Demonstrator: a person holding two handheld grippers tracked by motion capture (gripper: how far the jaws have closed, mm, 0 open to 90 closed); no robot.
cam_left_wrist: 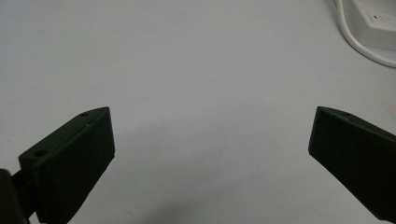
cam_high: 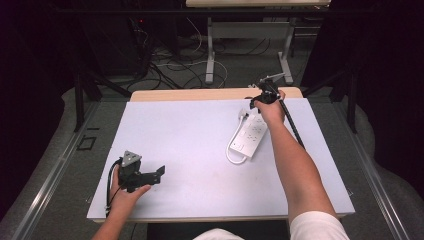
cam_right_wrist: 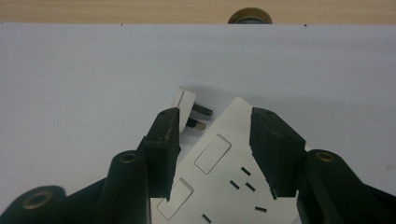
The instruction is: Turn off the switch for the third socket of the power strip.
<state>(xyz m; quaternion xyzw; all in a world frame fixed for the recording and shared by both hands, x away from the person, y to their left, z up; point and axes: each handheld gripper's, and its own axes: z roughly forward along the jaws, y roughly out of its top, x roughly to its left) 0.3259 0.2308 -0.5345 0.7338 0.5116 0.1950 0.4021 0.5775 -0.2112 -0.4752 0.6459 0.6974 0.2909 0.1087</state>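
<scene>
A white power strip (cam_high: pixel 250 134) lies at the far right of the white table cover, its cord (cam_high: pixel 231 155) looping off its near end. Its white plug (cam_right_wrist: pixel 187 105) lies flat beside the strip's far end, prongs showing. My right gripper (cam_high: pixel 256 103) points down over that far end. In the right gripper view the gripper (cam_right_wrist: pixel 215 114) is open and its jaws straddle the power strip (cam_right_wrist: pixel 219 168), with no pad visibly pressing on it. My left gripper (cam_high: pixel 160 172) rests near the front left, wide open (cam_left_wrist: pixel 210 149) over bare cover, with the strip (cam_left_wrist: pixel 383 18) far off.
The white cover (cam_high: pixel 190 140) lies on a wooden table whose bare far edge (cam_high: pixel 200 94) holds a round cable hole (cam_right_wrist: pixel 250 16). Beyond it are floor cables and another table's legs (cam_high: pixel 210 60). Dark frame bars stand on both sides.
</scene>
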